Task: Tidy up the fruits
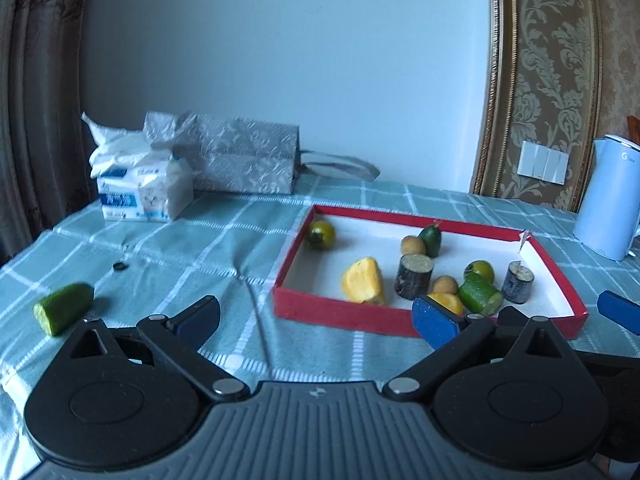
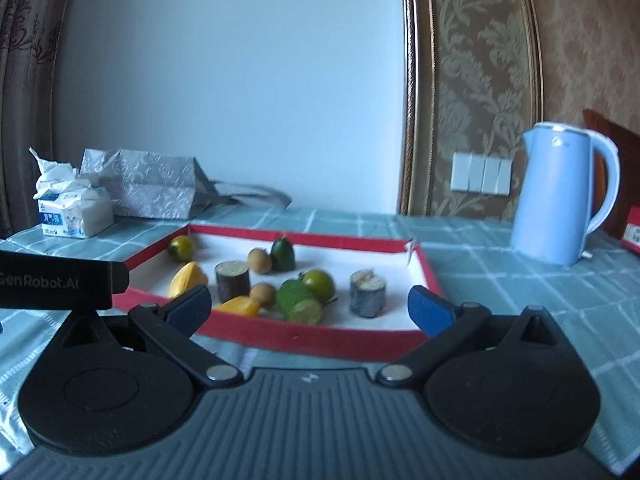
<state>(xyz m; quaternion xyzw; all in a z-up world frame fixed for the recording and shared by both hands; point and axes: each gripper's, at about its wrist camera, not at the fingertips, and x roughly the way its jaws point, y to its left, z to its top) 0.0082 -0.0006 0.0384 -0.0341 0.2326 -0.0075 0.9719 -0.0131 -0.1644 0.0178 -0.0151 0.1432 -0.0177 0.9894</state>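
- Right now my left claw (image 1: 316, 320) stands wide open over the checked cloth of the surface (image 1: 224, 240), with nothing between its blue pads.
- My right claw (image 2: 310, 308) is spread wide too, and holds nothing; the near wall of the red tray (image 2: 304, 338) shows in the gap beyond it.
- That tray (image 1: 340, 314) lies flat on the surface, white inside, and most of the fruit sits in it.
- Inside it, a yellow wedge (image 1: 363, 280) lies towards the near left, with a dark cut stump (image 1: 414, 276) upright just beside it.
- A second stump (image 1: 517, 282) stands near the tray's right end.
- A round green fruit (image 1: 321, 234) sits alone in the far left corner.
- A small brown ball (image 1: 413, 245) touches a dark green pointed fruit (image 1: 431, 240) near the far wall.
- Near the front wall, another brown ball (image 1: 445, 284), a second round green fruit (image 1: 479, 270), a cut green piece (image 1: 480, 298) and an orange-yellow slice (image 1: 447, 302) crowd together.
- One green cut piece (image 1: 64, 308) lies outside the tray, well apart from it, on the cloth at the left near my left claw.
- A small dark ring (image 1: 119, 266) rests on the cloth beyond that piece.
- Farther back are a tissue pack (image 1: 140, 196) and a grey patterned bag (image 1: 240, 160) lying on its side.
- A pale blue kettle (image 2: 560, 196) stands on the surface to the right of the tray.
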